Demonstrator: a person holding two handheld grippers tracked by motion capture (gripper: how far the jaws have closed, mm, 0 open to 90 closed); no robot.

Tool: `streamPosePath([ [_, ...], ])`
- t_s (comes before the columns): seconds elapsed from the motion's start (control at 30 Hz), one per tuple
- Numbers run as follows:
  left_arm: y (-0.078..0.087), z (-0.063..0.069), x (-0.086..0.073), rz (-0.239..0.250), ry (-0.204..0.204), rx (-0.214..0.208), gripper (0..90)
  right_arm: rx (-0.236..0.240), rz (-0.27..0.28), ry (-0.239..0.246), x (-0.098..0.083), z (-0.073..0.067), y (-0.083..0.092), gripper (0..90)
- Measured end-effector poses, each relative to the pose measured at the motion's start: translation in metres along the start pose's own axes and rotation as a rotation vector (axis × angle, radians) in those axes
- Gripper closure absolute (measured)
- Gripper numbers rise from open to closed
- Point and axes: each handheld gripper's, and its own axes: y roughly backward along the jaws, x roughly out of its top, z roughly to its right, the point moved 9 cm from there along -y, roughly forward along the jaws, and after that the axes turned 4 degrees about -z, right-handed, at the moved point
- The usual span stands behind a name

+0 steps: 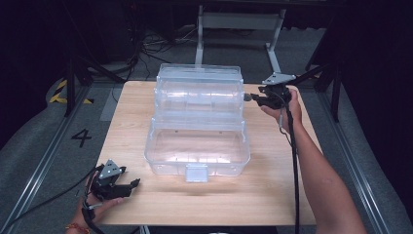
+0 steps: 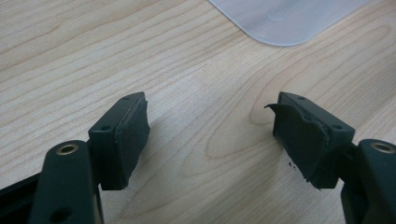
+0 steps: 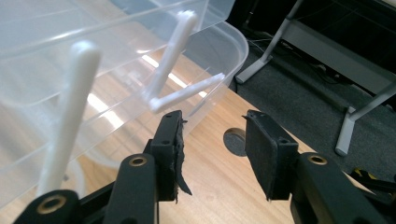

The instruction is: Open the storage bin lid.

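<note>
So the left tool [image 1: 127,186] sat down at the near left corner of the wooden counter [image 1: 272,195], held in a hand, jaws spread apart with nothing between them. In the left gripper view it was just bare wood grain under the 2 pads, plus a rounded corner of clear plastic way up top.

Middle of the counter had the clear plastic tiered box [image 1: 197,122], opened up so the upper trays stepped back behind the bottom bin. Small latch tab [image 1: 197,172] on the near side, facing the person.

Over on the right, the right tool [image 1: 251,97] was right beside the upper tray's right end, jaws partly open and gripping nothing. In the right gripper view the white hinge arm [image 3: 173,53] stood just past the left jaw's tip, can't tell if they touched. A round hole [image 3: 236,141] in the counter showed between the jaws.
</note>
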Motion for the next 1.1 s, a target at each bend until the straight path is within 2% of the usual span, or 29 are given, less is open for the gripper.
streamPosePath([
  [0.17,0.000,0.000,0.000,0.000,0.000,0.000,27.2,0.003,-0.004,0.033,-0.006,-0.007,0.008,51.6],
  [0.23,0.000,0.000,-0.001,-0.005,-0.001,0.003,27.0,0.018,-0.016,0.029,-0.012,-0.010,0.011,47.5],
  [0.37,0.001,0.000,-0.001,-0.006,-0.002,0.003,27.0,0.002,-0.019,0.046,-0.021,-0.010,0.016,43.4],
  [0.43,0.000,0.000,-0.001,-0.005,-0.001,0.003,27.0,0.013,-0.029,0.031,-0.026,-0.011,0.018,40.2],
  [0.63,0.000,0.000,0.000,0.001,-0.001,0.003,27.0,0.001,-0.021,0.041,-0.036,-0.012,0.026,37.2],
  [0.7,0.000,0.000,0.000,-0.002,-0.002,0.002,27.0,0.014,-0.030,0.030,-0.040,-0.013,0.027,35.4],
  [0.8,0.000,0.000,0.000,0.000,0.000,0.005,27.1,-0.005,-0.023,0.050,-0.047,-0.014,0.031,35.6],
  [0.87,0.000,0.000,0.000,0.002,0.000,0.004,27.0,0.019,-0.040,0.038,-0.053,-0.017,0.032,34.8],
  [0.93,0.000,0.000,0.000,0.002,-0.001,0.004,26.8,0.003,-0.032,0.057,-0.057,-0.018,0.035,35.3],
  [1.03,0.000,0.000,0.000,0.001,0.000,0.004,26.4,0.025,-0.051,0.050,-0.065,-0.022,0.039,33.6],
  [1.1,0.000,0.000,0.000,0.001,0.001,0.005,26.4,0.006,-0.036,0.053,-0.068,-0.022,0.042,33.7],
])
